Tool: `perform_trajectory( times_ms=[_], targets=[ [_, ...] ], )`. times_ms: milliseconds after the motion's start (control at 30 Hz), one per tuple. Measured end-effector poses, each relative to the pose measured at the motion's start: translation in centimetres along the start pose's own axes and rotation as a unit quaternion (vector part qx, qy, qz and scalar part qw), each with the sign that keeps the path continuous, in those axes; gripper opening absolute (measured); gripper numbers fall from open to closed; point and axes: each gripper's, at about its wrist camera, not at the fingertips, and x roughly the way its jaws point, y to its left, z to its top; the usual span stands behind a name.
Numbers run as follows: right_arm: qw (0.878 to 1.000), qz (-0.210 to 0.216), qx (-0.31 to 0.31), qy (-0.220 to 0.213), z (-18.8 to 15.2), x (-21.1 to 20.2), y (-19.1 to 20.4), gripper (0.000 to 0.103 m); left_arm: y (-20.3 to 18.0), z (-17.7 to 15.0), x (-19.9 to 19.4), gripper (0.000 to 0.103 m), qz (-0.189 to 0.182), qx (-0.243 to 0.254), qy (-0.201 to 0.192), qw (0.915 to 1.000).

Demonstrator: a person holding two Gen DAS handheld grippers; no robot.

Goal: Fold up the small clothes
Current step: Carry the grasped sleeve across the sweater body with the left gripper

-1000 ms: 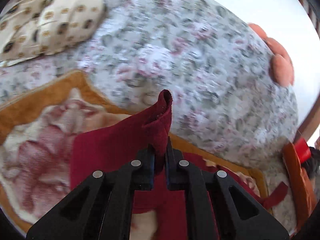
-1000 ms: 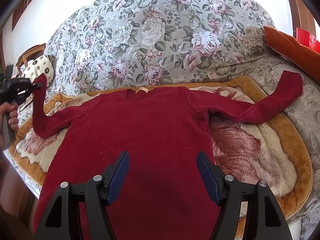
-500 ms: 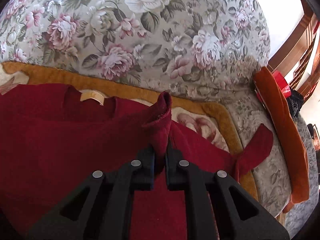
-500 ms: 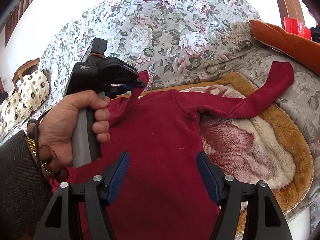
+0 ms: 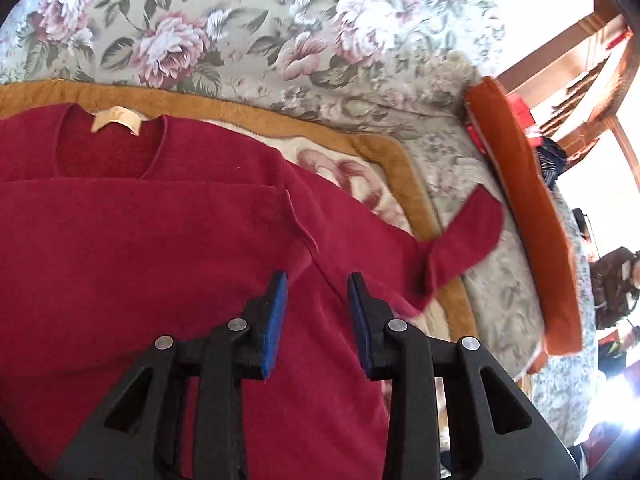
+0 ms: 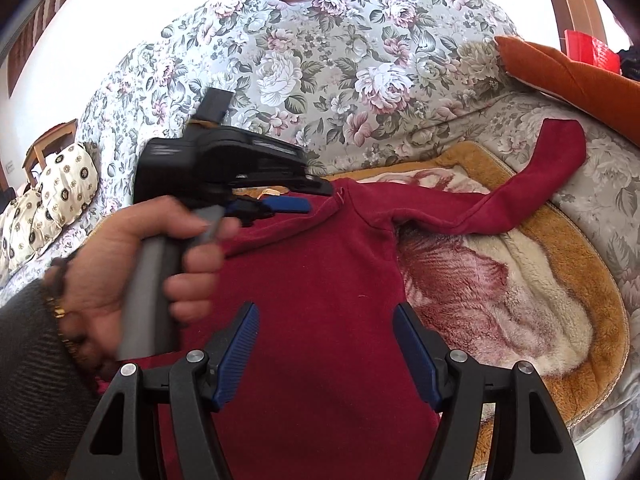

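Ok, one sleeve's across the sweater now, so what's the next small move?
Probably draw the left gripper back: its jaws are opening and the folded sleeve lies flat across the sweater. The other sleeve is spread out, near the open right gripper.

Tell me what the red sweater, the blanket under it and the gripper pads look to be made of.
Red sweater: soft matte knit, probably wool or fleece, going by its fuzzy nap and limp drape. Blanket: thick plush pile, likely synthetic, with long brushed fibres that shine a little. Right gripper pads: blue ribbed rubber or soft plastic, going by the fine grooves, on black hard plastic fingers.
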Motion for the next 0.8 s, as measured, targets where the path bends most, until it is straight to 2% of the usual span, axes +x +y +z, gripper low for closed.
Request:
perform_trajectory(
  times_ms=[67, 133, 167, 200, 267, 300, 333, 400, 433, 500, 567, 667, 733, 800],
  targets=[
    [1.0, 0.0, -0.001, 0.0, 0.0, 0.0, 0.0, 0.067, 0.8, -0.4, -3.0, 0.029, 0.024, 0.003, -0.024, 0.9994],
    [1.0, -0.001, -0.001, 0.0, 0.1, 0.0, 0.0, 0.067, 2.5, -0.7, -6.6, 0.029, 0.079, 0.008, -0.061, 0.9949],
    [1.0, -0.001, 0.0, 0.0, 0.1, -0.1, 0.0, 0.067, 3.8, -0.7, -8.4, 0.029, 0.119, 0.001, -0.078, 0.9899],
    [1.0, -0.001, 0.0, -0.001, 0.1, -0.1, 0.0, 0.067, 5.6, -0.6, -10.4, 0.029, 0.165, -0.016, -0.098, 0.9813],
    [1.0, -0.004, -0.003, -0.002, 0.1, -0.2, 0.1, 0.067, 9.0, -0.8, -12.7, 0.029, 0.22, -0.057, -0.125, 0.9657],
    [1.0, -0.007, -0.006, -0.003, 0.1, -0.1, 0.3, 0.067, 11.4, -1.2, -13.1, 0.029, 0.239, -0.098, -0.116, 0.959],
    [1.0, -0.008, -0.01, -0.003, 0.1, -0.1, 0.4, 0.067, 13.5, -1.5, -12.5, 0.029, 0.243, -0.13, -0.089, 0.9571],
    [1.0, -0.009, -0.018, 0.003, 0.4, -0.2, 0.6, 0.067, 15.9, -2.7, -10.9, 0.028, 0.212, -0.166, -0.054, 0.9615],
    [1.0, -0.003, -0.019, 0.006, 0.8, -0.4, 0.3, 0.067, 15.5, -3.0, -11.1, 0.028, 0.216, -0.152, -0.069, 0.9621],
    [0.999, 0.001, -0.032, 0.004, 2.6, -1.6, -0.9, 0.067, 14.4, -3.0, -11.0, 0.028, 0.219, -0.137, -0.059, 0.9644],
    [0.998, -0.026, -0.056, -0.023, 5.3, -3.3, -3.2, 0.067, 13.3, -3.1, -11.5, 0.028, 0.212, -0.131, -0.066, 0.9663],
    [0.995, -0.077, -0.055, -0.027, 10.8, -3.3, -9.3, 0.067, 10.9, -4.2, -12.0, 0.029, 0.186, -0.132, -0.105, 0.9679],
    [0.996, -0.082, -0.013, 0.008, 15.3, -1.5, -14.7, 0.067, 8.6, -6.0, -11.3, 0.043, 0.144, -0.14, -0.129, 0.9711],
    [0.994, -0.091, 0.027, 0.06, 19.1, 1.1, -19.3, 0.067, 7.0, -7.6, -10.1, 0.048, 0.106, -0.144, -0.129, 0.9754]
  ],
)
